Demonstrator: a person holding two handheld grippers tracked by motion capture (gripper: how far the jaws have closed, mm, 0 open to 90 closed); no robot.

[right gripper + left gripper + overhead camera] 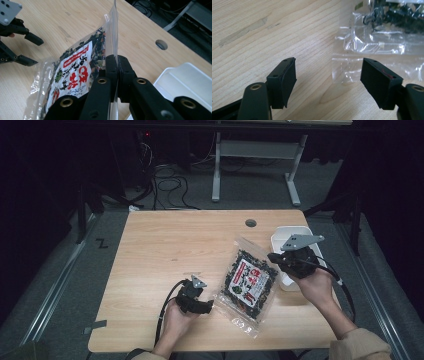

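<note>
A clear plastic bag (249,282) of dark dried food with a red-and-white label lies on the wooden table (175,245), with its right edge raised. My right gripper (272,256) is shut on that clear edge; in the right gripper view the jaws (117,60) pinch the film, and the bag (75,72) hangs away to the left. My left gripper (207,305) rests low by the bag's near left corner. In its own view the left gripper (328,72) stands open just short of the bag's clear corner (382,37), with nothing between the jaws.
A white tray (287,232) sits at the table's right edge, behind and under my right hand, also seen close by as the tray (185,77). A round cable hole (250,223) lies near the far edge. Cables and a desk frame stand beyond the table.
</note>
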